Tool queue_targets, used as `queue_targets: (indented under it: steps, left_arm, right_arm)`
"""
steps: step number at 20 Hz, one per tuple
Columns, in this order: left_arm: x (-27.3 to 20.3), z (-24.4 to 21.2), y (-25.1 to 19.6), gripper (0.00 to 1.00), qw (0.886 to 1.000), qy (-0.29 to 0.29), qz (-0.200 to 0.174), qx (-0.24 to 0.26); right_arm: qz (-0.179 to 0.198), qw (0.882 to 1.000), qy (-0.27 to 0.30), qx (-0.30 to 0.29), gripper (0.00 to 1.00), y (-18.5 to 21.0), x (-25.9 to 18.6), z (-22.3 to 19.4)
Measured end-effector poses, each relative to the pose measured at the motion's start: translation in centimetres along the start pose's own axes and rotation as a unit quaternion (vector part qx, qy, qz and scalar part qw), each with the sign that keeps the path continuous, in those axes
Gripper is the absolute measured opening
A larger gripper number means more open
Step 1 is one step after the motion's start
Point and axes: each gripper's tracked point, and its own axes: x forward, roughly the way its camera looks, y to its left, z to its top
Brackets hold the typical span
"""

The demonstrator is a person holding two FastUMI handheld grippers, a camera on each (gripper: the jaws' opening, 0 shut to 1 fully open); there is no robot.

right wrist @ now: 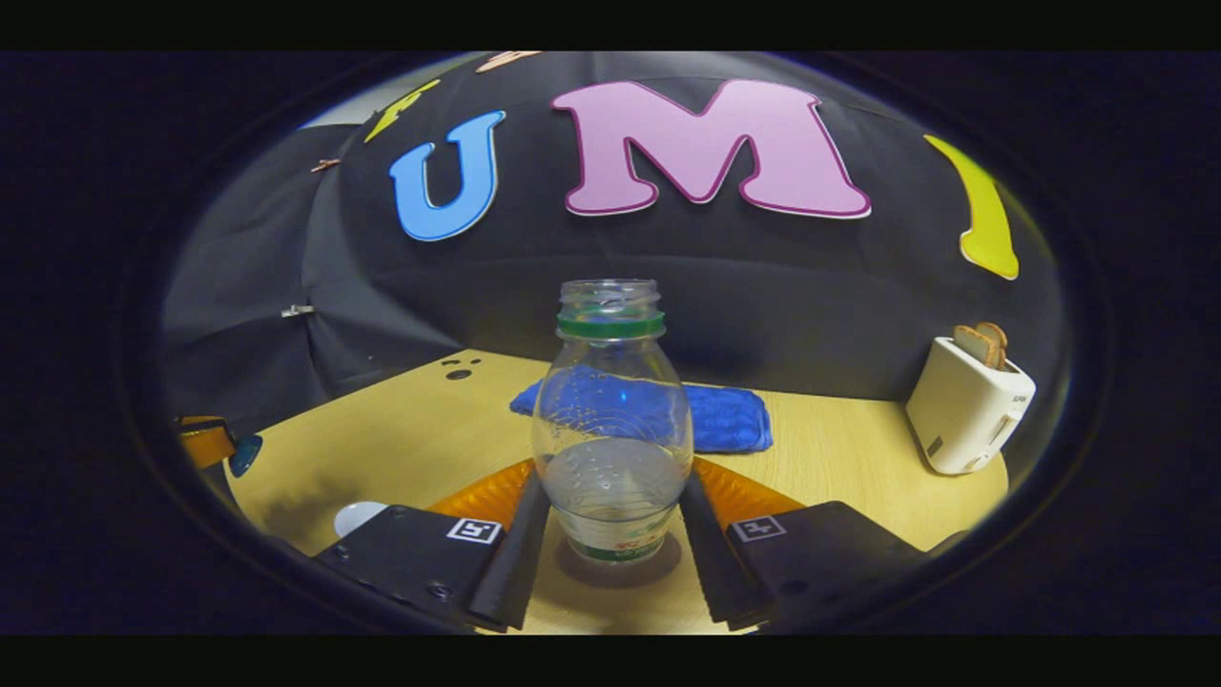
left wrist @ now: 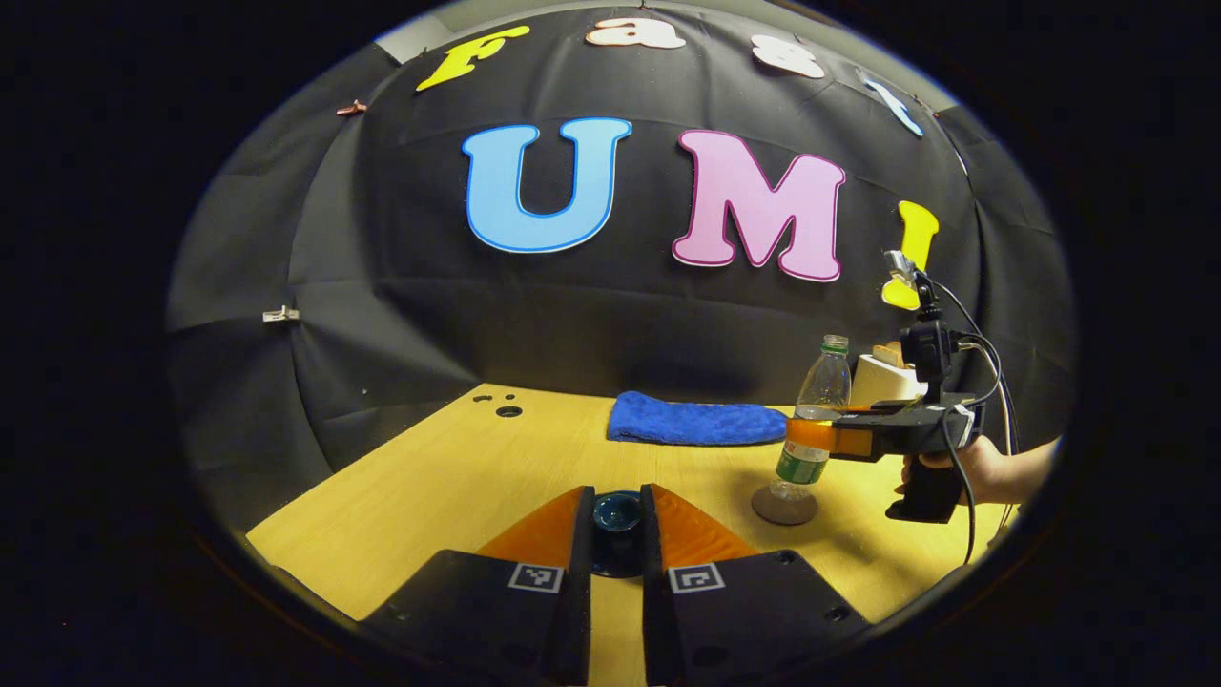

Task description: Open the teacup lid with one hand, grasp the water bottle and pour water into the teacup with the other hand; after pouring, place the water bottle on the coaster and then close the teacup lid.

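Left gripper view, left gripper: fingers pinch the dark teacup lid from both sides, held above the near edge of the table.
Left gripper view, water bottle: upright on the coaster toward the table's right side, well apart from the lid; the right gripper reaches it from the right, held by a hand.
Right gripper view, right gripper: fingers flank the bottle's lower body; whether both press it I cannot tell.
Right gripper view, bottle: long axis vertical, uncapped, partly filled, dead ahead.
Right gripper view, teacup: likely the pale rim low at left, toward the near-left edge.
Judgement: the lid must travel left and down to the cup.
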Motion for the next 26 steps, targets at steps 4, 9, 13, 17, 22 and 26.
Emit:
queue_targets:
  steps: [4, 9, 13, 17, 22, 26]
  left_arm:
    - [0.1, -1.2, -0.1, 0.22, 1.000, 0.008, 0.008, -0.005]
    - [0.5, -1.3, -0.5, 0.27, 1.000, 0.010, 0.006, -0.006]
    - [0.8, -1.3, -1.1, 0.27, 1.000, 0.009, -0.003, -0.003]
    - [1.4, -1.2, -1.5, 0.27, 1.000, 0.010, -0.010, 0.000]
    - [2.7, -1.6, -2.2, 0.27, 1.000, 0.018, -0.018, 0.006]
    - [4.4, -2.8, -2.9, 0.27, 0.999, 0.031, -0.027, 0.009]
  right_arm:
    - [0.002, 0.999, -0.009, -0.038, 0.72, 0.6, 0.2, -1.3]
    - [-0.004, 1.000, -0.014, -0.024, 0.75, 0.4, -0.3, -1.6]
    - [0.000, 1.000, 0.003, -0.028, 0.79, 0.2, -0.4, -2.9]
    - [0.008, 1.000, 0.014, -0.009, 0.87, 0.5, -0.6, -3.7]
    - [0.011, 0.999, 0.041, -0.008, 1.00, 0.5, -2.5, -5.8]
    - [0.003, 0.998, 0.061, 0.006, 1.00, 0.1, -5.6, -7.9]
